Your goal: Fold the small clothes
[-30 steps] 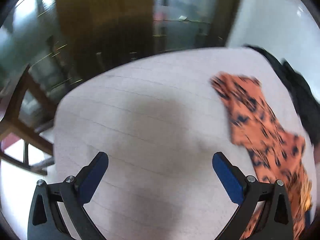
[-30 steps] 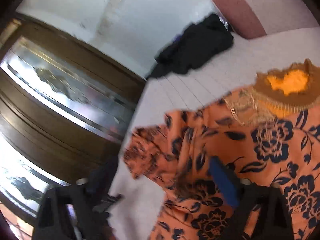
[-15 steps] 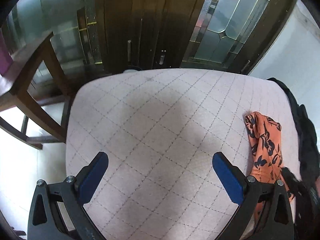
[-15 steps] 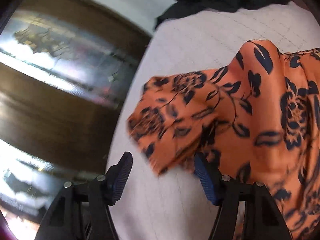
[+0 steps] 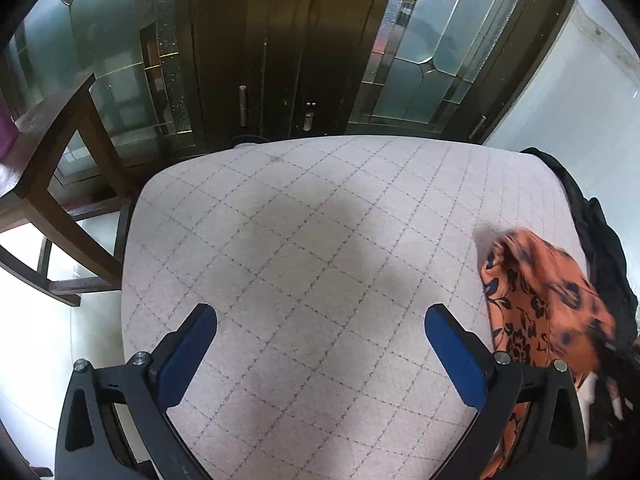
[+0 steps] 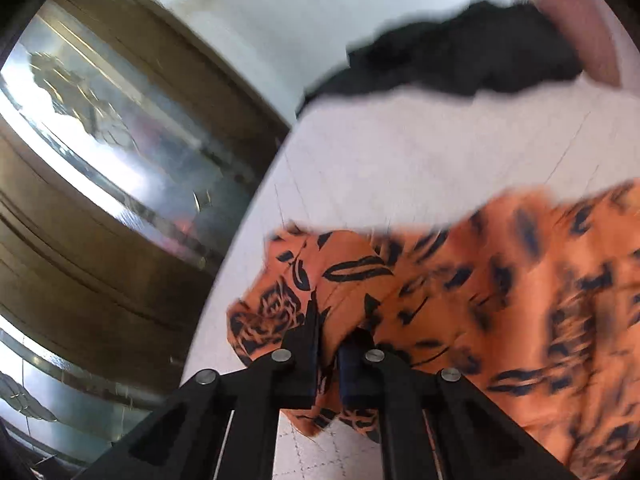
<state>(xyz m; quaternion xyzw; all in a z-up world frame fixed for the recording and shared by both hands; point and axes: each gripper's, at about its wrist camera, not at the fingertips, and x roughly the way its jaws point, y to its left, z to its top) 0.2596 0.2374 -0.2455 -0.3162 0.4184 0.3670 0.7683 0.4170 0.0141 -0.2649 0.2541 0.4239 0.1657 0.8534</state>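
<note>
An orange garment with dark blue flowers (image 6: 500, 292) lies bunched on the pale quilted bed (image 6: 400, 152). My right gripper (image 6: 332, 332) is shut on a fold at the garment's left end, with cloth pinched between the blue pads. In the left wrist view the same orange garment (image 5: 536, 300) shows at the right edge of the bed (image 5: 312, 248), blurred. My left gripper (image 5: 320, 336) hangs open over bare quilt, well left of the garment, with nothing between its fingers.
A heap of black clothes (image 6: 460, 60) lies at the far side of the bed, also seen as black clothes (image 5: 600, 240) along its right edge. Dark wooden doors with glass panes (image 5: 280, 60) stand beyond the bed. A wooden table (image 5: 48, 168) stands at the left.
My right gripper has closed its jaws on the garment's edge, which lay between open fingers half a second ago. The garment's end has shifted and lifted slightly. The left gripper has stayed open.
</note>
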